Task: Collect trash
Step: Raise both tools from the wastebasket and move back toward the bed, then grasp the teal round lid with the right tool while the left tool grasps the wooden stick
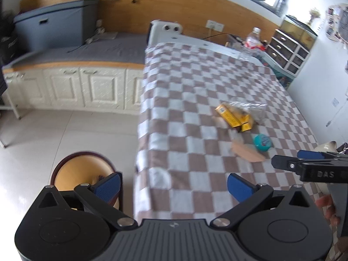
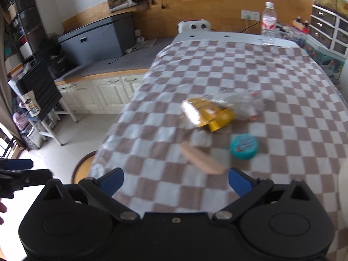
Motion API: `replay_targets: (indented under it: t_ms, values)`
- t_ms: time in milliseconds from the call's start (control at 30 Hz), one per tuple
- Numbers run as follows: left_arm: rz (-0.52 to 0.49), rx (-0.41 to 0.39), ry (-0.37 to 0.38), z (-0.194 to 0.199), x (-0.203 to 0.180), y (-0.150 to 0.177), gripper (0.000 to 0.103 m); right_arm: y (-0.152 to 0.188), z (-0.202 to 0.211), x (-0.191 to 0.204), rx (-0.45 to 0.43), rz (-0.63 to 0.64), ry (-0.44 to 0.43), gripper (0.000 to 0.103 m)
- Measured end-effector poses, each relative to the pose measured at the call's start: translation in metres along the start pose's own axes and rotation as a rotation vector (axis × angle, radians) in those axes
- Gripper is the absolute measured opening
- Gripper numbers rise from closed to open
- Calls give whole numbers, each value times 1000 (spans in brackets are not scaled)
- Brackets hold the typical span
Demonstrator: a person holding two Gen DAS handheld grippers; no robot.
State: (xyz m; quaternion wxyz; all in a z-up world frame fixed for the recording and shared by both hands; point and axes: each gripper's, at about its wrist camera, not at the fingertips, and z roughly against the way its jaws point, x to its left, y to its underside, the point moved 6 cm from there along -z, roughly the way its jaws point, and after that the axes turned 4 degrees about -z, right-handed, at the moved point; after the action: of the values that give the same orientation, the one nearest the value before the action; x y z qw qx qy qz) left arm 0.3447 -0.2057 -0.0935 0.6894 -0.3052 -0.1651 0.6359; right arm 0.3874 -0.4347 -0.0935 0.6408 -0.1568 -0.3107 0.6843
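On the checkered bed cover (image 1: 195, 82) lie a yellow box (image 1: 233, 117) against crumpled clear plastic (image 1: 250, 108), a small teal round tin (image 1: 262, 143) and a flat tan paper piece (image 1: 248, 152). The same items show in the right wrist view: the box (image 2: 208, 114), the plastic (image 2: 243, 102), the tin (image 2: 244, 146) and the paper (image 2: 202, 161). My left gripper (image 1: 174, 184) is open and empty over the bed's near edge. My right gripper (image 2: 175, 182) is open and empty, just short of the paper. A round bin (image 1: 84, 169) with a dark rim stands on the floor below the left gripper.
A clear water bottle (image 2: 269, 22) stands at the far end of the bed. A grey storage box (image 1: 56, 25) sits on a low bench with white cabinets (image 1: 76, 87) to the left. Drawer units (image 1: 289, 52) stand at the far right. Tiled floor (image 1: 65, 130) lies left of the bed.
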Motion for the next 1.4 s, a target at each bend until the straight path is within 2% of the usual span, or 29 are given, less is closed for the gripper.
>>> replay_targets:
  t_ms: [167, 300, 400, 633, 733, 833, 900, 1000, 1133, 1400]
  values:
    - [-91, -25, 50, -19, -35, -14, 103, -11, -17, -49, -29, -17, 31, 102]
    - [-179, -29, 111, -41, -67, -20, 103, -18, -38, -86, -48, -20, 69, 85]
    - [-248, -24, 154, -58, -92, -22, 103, -23, -55, -100, -56, -5, 85, 80]
    - [-402, -10, 204, -103, -141, -22, 103, -32, -98, -115, -27, 3, 74, 78]
    - [-438, 3, 200, -123, -152, -19, 103, -33, -112, -115, -21, 7, 61, 77]
    - [-451, 21, 183, -141, -158, -16, 103, -31, -122, -116, -13, 9, 52, 72]
    - [-452, 29, 170, -153, -160, -14, 103, -28, -125, -117, -14, 6, 49, 60]
    - [-464, 18, 133, -168, -162, -12, 103, -25, -123, -119, -30, -12, 26, 49]
    - [-501, 8, 93, -184, -165, -10, 103, -19, -114, -125, -59, -36, 43, 48]
    - [-500, 8, 84, -193, -173, -15, 103, -8, -103, -141, -73, -112, 52, 48]
